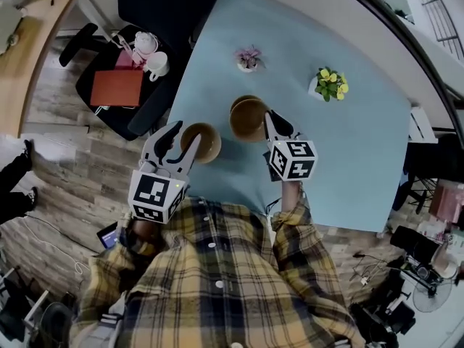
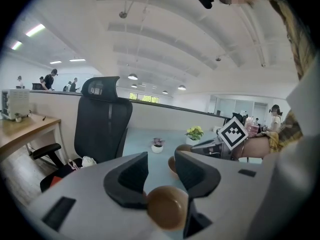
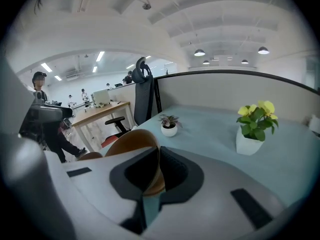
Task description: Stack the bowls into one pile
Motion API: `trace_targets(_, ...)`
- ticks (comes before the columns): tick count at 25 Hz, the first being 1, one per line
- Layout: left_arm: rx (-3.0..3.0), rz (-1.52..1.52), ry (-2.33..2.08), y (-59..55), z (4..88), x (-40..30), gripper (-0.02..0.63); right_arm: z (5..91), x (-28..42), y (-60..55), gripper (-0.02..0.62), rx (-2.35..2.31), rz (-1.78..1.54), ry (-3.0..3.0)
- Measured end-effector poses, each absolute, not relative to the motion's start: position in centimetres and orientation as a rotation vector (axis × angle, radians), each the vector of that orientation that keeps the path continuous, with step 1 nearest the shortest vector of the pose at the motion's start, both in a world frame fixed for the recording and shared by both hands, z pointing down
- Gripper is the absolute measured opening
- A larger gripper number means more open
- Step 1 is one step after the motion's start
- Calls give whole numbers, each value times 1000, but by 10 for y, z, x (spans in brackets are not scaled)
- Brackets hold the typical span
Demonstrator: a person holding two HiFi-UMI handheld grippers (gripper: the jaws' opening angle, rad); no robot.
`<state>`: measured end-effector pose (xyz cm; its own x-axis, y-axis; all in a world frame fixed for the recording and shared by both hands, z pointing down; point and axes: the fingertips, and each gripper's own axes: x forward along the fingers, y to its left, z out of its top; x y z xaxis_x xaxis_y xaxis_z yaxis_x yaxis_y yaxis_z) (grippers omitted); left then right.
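Two brown bowls are on the light blue table [image 1: 341,158]. My right gripper [image 1: 270,122] is shut on the near rim of the right bowl [image 1: 249,118], and that bowl [image 3: 131,145] hangs tilted between its jaws. The left bowl [image 1: 203,142] sits near the table's left edge. My left gripper [image 1: 181,138] is open there: one finger lies over the bowl's rim and the other is outside it. In the left gripper view this bowl [image 2: 167,206] shows low between the spread jaws, with the right gripper's marker cube [image 2: 232,132] beyond it.
A pink-flowered pot [image 1: 248,59] and a yellow-flowered pot [image 1: 330,84] stand further back on the table. A black office chair [image 1: 145,42] is beside the table's left edge, holding a red notebook [image 1: 116,87] and white cups. Wooden floor lies to the left.
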<state>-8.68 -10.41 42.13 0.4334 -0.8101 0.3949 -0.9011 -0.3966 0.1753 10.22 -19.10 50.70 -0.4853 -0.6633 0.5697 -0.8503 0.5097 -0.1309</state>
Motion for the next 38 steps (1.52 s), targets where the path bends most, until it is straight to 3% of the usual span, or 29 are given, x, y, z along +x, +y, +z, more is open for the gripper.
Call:
trace_targets(17, 2286, 357, -1486, -116, 430, -95, 153, 544, 99, -210, 25, 1271, 624, -2243)
trace_targets(25, 2293, 360, -1492, -115, 430, -95, 153, 546, 98, -208, 131, 1261, 545, -2230)
trace_targets(38, 2314, 377, -1499, -111, 430, -96, 153, 509, 101, -197, 138, 1330, 479, -2291)
